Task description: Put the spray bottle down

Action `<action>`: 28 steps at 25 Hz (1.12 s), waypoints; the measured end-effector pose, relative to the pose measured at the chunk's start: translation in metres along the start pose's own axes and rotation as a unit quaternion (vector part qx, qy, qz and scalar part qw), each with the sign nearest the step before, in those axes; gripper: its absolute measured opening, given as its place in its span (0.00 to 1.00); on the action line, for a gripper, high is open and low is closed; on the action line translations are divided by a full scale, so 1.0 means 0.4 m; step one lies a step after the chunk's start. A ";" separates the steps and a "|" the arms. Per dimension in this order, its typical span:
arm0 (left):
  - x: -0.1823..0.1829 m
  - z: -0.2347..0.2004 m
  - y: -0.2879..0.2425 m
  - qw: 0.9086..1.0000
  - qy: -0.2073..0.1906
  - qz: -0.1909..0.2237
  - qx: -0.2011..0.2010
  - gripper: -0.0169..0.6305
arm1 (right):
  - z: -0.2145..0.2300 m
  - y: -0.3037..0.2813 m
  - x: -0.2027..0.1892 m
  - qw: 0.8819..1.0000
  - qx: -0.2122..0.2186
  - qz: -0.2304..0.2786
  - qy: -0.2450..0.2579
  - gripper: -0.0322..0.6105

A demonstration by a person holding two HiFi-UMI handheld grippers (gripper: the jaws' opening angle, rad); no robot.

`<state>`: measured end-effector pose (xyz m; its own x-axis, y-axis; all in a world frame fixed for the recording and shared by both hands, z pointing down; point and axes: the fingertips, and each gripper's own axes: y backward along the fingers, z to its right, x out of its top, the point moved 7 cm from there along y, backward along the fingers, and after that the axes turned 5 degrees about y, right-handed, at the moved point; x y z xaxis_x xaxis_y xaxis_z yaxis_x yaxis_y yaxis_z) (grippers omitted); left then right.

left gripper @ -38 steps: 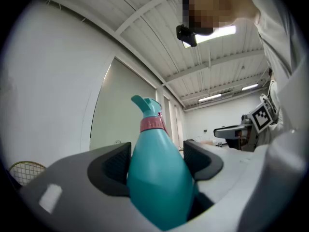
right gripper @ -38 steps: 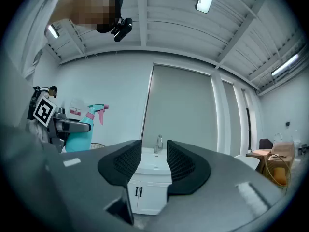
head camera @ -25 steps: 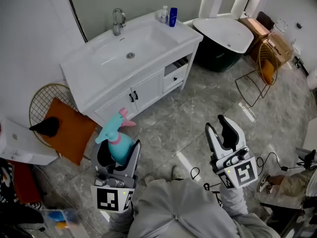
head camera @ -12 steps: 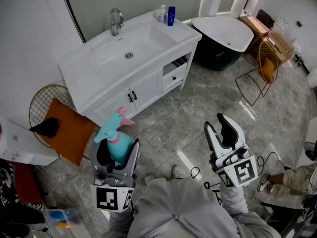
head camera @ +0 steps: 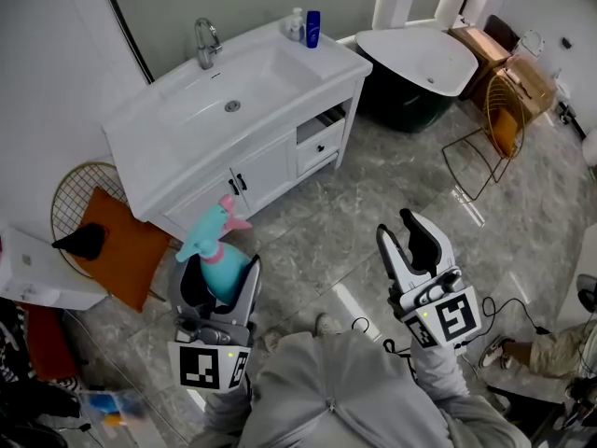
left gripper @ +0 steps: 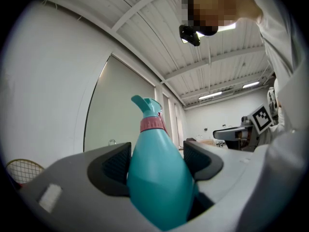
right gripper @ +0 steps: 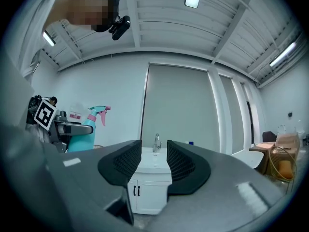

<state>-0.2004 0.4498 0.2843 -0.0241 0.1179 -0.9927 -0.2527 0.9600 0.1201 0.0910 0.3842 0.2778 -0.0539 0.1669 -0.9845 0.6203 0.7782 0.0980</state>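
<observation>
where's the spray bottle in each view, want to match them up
Head view: bottle at lower left, upright in the left gripper.
Left gripper view: bottle at centre, clamped between the jaws.
Right gripper view: bottle small at the far left.
Shared landmark: the faucet, top left in the head view, also at and.

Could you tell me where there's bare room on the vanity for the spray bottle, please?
The countertop left of the basin is bare, as is its front right corner. The back right corner holds two small bottles.
</observation>
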 end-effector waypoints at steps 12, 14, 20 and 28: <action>-0.023 0.082 -0.146 1.000 -0.002 0.001 0.010 0.63 | 0.121 -0.026 -0.051 1.000 0.016 -0.003 -0.020 0.30; -0.023 0.086 -0.165 1.000 -0.002 0.001 0.010 0.63 | 0.136 -0.031 -0.055 1.000 0.015 -0.003 -0.022 0.30; -0.023 0.089 -0.219 1.000 -0.007 -0.002 0.000 0.63 | 0.171 -0.046 -0.066 1.000 0.007 -0.004 -0.027 0.30; -0.040 0.055 -0.302 1.000 -0.004 -0.003 -0.021 0.63 | 0.200 -0.098 -0.089 0.999 -0.014 -0.012 -0.029 0.30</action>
<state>-0.1481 0.3377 0.2858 -0.0150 0.1138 -0.9934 -0.2928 0.9495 0.1132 0.1313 0.2991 0.2974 -0.0223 0.1129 -0.9934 0.5965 0.7989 0.0774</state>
